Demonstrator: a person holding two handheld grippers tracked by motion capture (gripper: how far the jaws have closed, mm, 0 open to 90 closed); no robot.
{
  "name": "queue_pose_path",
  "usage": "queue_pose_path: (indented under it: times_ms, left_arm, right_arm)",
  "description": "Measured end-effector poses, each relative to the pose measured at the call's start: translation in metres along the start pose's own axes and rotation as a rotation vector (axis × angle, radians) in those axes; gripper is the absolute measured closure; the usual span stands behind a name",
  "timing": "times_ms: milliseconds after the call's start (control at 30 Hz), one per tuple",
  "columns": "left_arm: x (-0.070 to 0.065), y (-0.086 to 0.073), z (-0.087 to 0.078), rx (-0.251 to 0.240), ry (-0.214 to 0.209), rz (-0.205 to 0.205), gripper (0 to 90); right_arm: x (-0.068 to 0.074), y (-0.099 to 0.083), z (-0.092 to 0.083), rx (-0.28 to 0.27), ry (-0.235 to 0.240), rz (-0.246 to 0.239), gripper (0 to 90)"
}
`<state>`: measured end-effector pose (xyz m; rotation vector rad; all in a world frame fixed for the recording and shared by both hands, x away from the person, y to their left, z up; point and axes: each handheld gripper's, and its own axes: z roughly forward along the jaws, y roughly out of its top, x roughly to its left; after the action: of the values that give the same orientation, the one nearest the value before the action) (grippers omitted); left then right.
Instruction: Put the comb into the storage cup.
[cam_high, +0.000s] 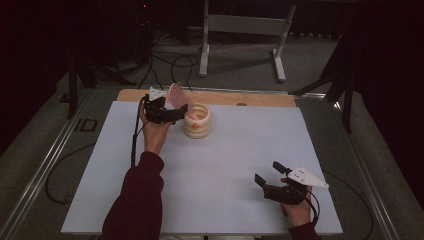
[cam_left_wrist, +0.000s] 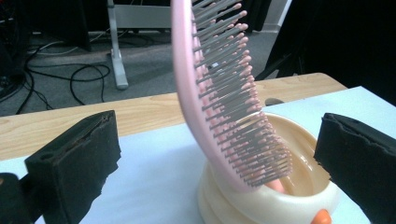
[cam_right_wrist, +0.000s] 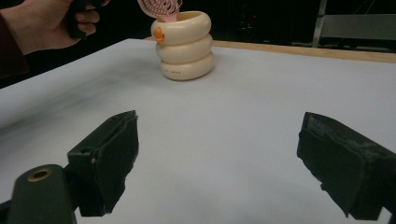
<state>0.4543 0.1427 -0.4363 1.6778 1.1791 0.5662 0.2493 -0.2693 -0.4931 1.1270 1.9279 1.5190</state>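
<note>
Black pads of the left tool (cam_left_wrist: 219, 158) stand spread wide on either side of the pink hairbrush (cam_left_wrist: 224, 93) without touching it — the brush leans handle-down in the cream ringed holder (cam_left_wrist: 275, 203), propped by its rim. Right tool (cam_high: 274, 176), also spread, rests near the surface's (cam_high: 225, 165) front edge, well apart — seemingly idle.
</note>
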Motion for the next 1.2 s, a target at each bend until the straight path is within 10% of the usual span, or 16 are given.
queue_pose_path:
  times_ms: [1200]
  left_arm:
    - [0.019, -0.027, -0.068, 0.019, -0.05, 0.034, 0.1]
  right_arm:
    - [0.004, -0.001, 0.003, 0.011, 0.003, -0.012, 12.7]
